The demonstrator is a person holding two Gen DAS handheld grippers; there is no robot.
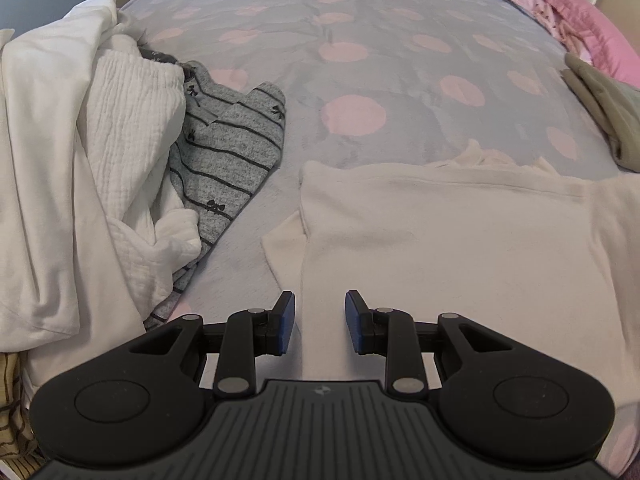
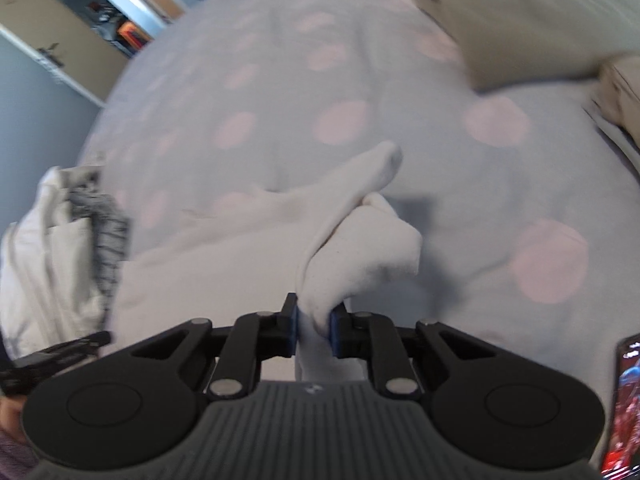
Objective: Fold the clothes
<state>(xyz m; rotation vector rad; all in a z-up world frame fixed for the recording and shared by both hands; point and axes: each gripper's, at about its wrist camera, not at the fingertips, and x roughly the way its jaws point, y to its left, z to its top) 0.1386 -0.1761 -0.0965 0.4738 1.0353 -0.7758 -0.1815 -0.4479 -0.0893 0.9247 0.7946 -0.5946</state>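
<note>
Right wrist view: right gripper (image 2: 314, 322) pinches the cream garment (image 2: 360, 236); left gripper (image 1: 320, 322) gapes, empty.

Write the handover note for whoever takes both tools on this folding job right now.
Right tool: shut on a bunched part of the cream top, lifted off the bed.
Left tool: open, holding nothing, poised over the cream top's near left edge.
The cream top lies mostly flat on the bed; an unfolded pile of clothes sits at left, and an olive garment at far right.
Done: top spread out, first fold begun.
Left: finish folding this top, then work through the pile.
</note>
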